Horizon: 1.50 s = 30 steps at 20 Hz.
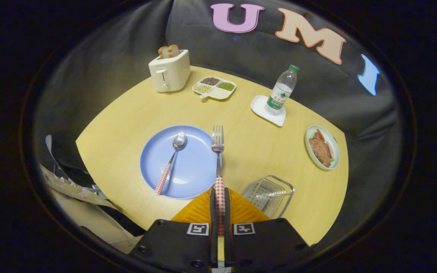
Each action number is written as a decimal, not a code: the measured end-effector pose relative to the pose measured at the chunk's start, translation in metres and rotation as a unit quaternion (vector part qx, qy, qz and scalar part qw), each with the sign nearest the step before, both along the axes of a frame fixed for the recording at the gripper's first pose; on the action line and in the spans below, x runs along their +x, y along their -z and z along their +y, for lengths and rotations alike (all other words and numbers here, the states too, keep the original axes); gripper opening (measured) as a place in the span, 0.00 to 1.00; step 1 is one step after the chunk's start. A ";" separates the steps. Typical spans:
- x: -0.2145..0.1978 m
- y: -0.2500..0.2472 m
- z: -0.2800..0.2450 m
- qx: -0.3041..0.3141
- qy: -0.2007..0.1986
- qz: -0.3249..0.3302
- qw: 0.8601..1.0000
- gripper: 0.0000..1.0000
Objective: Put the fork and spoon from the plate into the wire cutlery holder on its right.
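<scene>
Now the gripper [220, 206] jaws clamp the fork [218, 151] handle, tines pointing far; spoon [172, 159] lies on the plate [192, 174]; wire holder [269, 191] sits right.

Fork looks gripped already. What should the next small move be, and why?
Probably swing the fork right toward the wire holder. The gripper is shut on the fork's checked handle, its tines pointing ahead over the blue plate's rim, and the holder sits just right of the fingers. The spoon lies on the plate.
</scene>
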<state>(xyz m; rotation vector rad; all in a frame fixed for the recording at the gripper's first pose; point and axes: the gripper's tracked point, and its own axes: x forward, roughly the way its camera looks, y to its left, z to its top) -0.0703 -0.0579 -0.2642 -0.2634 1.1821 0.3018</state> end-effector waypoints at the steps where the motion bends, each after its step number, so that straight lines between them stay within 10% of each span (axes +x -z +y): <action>1: -0.003 -0.003 -0.010 -0.008 -0.004 0.005 1.000 0.10; 30: -0.052 0.010 -0.121 -0.055 -0.011 0.223 0.973 0.09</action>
